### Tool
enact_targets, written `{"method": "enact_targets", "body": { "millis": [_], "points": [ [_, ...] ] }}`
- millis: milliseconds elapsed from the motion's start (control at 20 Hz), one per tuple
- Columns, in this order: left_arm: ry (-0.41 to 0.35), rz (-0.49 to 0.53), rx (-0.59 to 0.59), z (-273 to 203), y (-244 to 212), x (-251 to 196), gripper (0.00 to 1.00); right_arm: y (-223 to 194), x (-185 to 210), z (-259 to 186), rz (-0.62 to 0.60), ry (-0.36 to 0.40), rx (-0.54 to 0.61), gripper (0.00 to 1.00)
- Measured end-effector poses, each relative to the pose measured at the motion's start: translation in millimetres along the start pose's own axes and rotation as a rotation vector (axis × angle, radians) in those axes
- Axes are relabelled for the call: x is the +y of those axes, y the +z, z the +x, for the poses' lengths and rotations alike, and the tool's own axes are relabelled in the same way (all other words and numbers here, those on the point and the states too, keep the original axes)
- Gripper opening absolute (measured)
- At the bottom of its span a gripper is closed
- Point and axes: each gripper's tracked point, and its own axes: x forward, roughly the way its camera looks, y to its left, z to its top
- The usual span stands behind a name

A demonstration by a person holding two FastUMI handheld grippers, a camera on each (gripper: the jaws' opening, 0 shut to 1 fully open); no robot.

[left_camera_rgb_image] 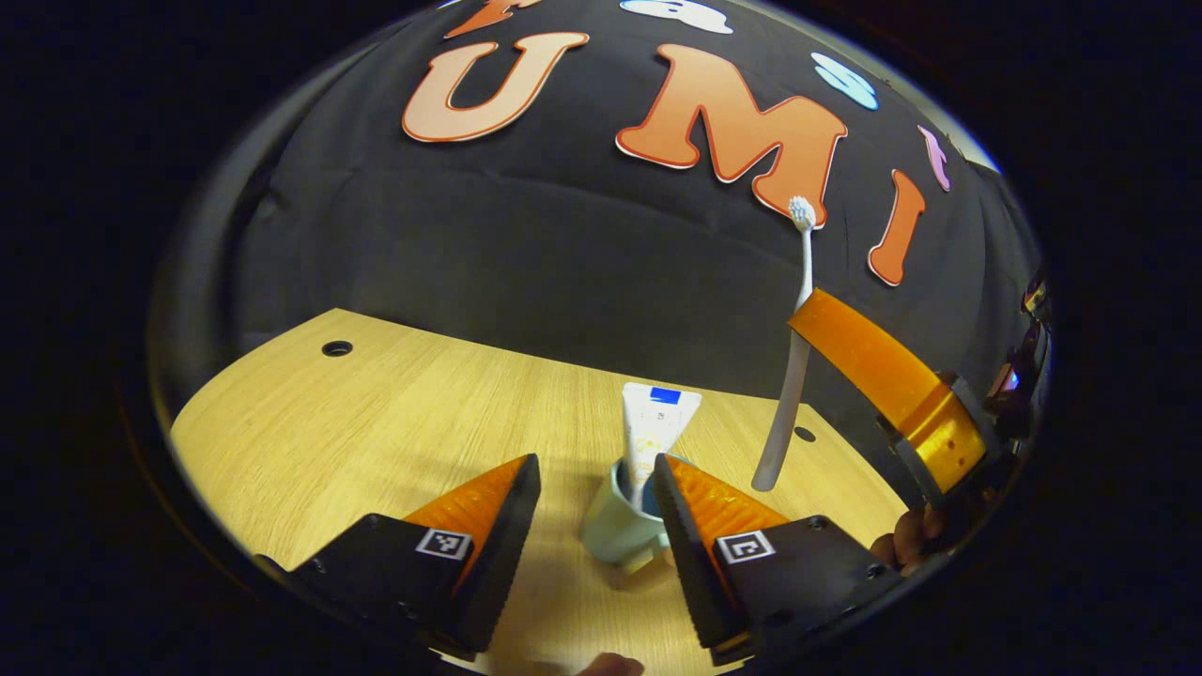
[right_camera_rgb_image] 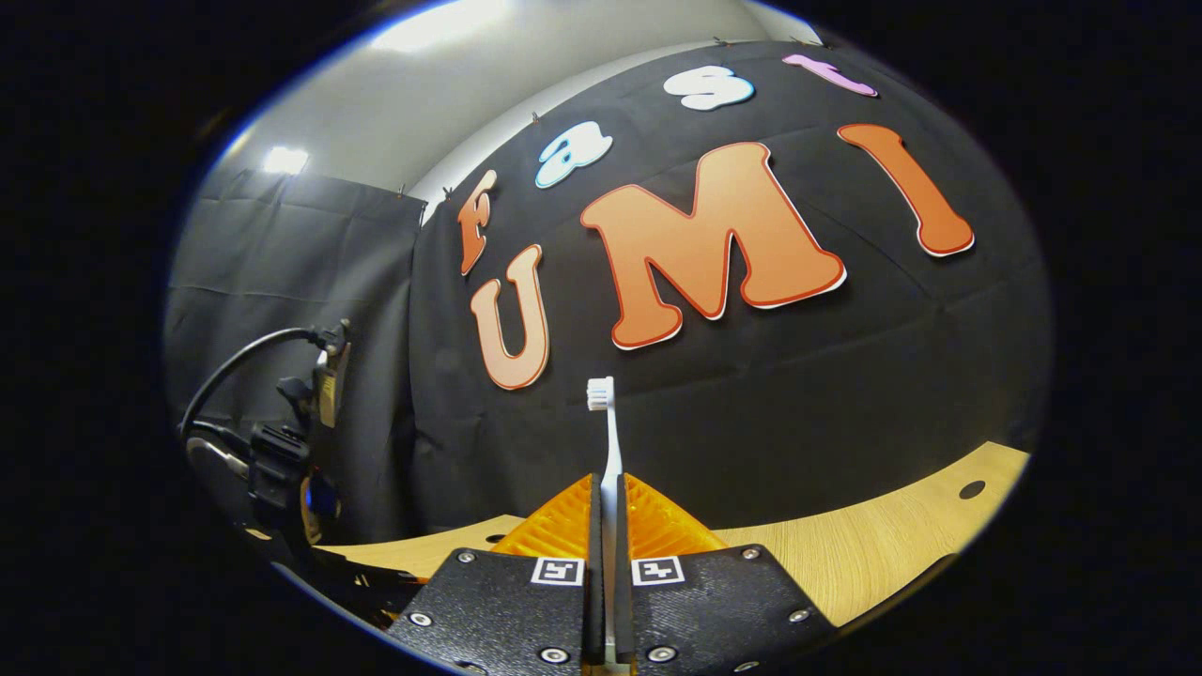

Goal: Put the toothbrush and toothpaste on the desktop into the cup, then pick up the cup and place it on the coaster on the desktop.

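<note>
Left gripper view: my left gripper (left_camera_rgb_image: 592, 526) stands open just short of the cup (left_camera_rgb_image: 622, 526), toothpaste (left_camera_rgb_image: 654, 432) already upright inside it. Toothbrush (left_camera_rgb_image: 793, 357) hangs above and beside the cup; a crooked drop could miss it or tip it

Right gripper view: right gripper (right_camera_rgb_image: 610, 521) is clenched on the toothbrush; handle end hidden

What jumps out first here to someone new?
The toothbrush stands upright, clamped in the right gripper, bristles up; in the left gripper view it hangs in the air to the right of the cup. The toothpaste already stands in that cup on the desk, and the left gripper sits open at the cup, one finger on each side.
</note>
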Motion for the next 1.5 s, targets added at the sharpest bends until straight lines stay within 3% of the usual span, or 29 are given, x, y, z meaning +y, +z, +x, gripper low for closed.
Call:
{"method": "enact_targets", "body": {
  "millis": [200, 350, 600, 800, 900, 1100, 1150, 1350, 1400, 1500],
  "points": [
    [0.031, -0.011, -0.03, -6.8, 8.5, 18.3, 0.81, -8.7, 5.3, 7.3, 0.051, 0.024, -0.02, 0.04],
    [0.048, -0.021, -0.04, -15.3, 8.9, 30.1, 0.87, -19.4, -0.9, 15.0, 0.082, 0.004, -0.024, 0.04],
    [0.063, -0.049, -0.035, -18.5, 4.7, 41.0, 0.84, -43.6, -10.2, 18.9, 0.064, -0.025, 0.009, 0.05],
    [0.052, -0.066, -0.028, -20.3, 1.8, 39.4, 0.9, -56.9, -16.2, 15.5, 0.044, -0.042, 0.031, 0.06],
    [0.047, -0.068, -0.024, -20.5, 0.7, 36.3, 0.87, -62.8, -18.0, 14.4, 0.053, -0.049, 0.046, 0.07],
    [0.031, -0.046, -0.022, -26.7, 2.0, 21.9, 0.89, -71.7, -24.2, 1.0, 0.033, -0.066, 0.083, 0.07],
    [0.019, -0.046, -0.014, -27.7, 1.6, 16.3, 0.94, -75.6, -24.9, -2.2, 0.037, -0.064, 0.11, 0.08],
    [-0.058, -0.052, 0.017, -25.5, 6.3, -8.2, 0.84, -69.2, -22.9, -17.6, 0.108, -0.053, 0.149, 0.1],
    [-0.069, -0.048, 0.028, -27.1, 9.6, -16.5, 0.94, -63.8, -25.8, -23.4, 0.105, -0.058, 0.148, 0.11],
    [-0.106, -0.045, 0.052, -32.5, 16.1, -34.7, 0.89, -54.9, -33.5, -32.0, 0.09, -0.074, 0.166, 0.15]
  ]
}}
